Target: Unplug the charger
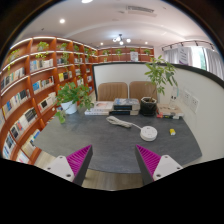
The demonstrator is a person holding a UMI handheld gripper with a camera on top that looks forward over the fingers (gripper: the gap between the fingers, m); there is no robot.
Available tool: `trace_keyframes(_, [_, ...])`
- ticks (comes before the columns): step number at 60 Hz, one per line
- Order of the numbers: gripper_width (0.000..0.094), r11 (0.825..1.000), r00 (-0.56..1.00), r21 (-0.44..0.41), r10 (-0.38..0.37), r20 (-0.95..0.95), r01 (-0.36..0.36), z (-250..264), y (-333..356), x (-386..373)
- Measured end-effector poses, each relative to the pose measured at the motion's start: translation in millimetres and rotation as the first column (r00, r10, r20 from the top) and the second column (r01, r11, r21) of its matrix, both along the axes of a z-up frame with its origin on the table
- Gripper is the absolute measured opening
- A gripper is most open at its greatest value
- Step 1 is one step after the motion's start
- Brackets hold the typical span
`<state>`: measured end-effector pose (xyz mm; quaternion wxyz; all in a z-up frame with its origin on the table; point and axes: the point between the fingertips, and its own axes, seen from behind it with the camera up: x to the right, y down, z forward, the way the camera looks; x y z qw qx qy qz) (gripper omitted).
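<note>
The gripper (112,162) hangs released and empty over a grey bench (100,145), well short of the round white charger (148,132) (cable apparently attached) lying ahead, so unplugging seems not yet begun.

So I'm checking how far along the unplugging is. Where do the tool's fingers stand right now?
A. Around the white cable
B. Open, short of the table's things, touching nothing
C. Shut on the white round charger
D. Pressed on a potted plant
B: the tool is open, its pink pads spread apart over the near table edge, with the white round charger and white cable well beyond them.
</note>
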<state>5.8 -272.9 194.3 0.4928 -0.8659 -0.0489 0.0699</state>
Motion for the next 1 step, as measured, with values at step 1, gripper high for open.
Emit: trace_keyframes(1, [0.0855,1.0,1.0,-0.001,0.001,-0.001,-0.001,-0.6,0.3,0.3])
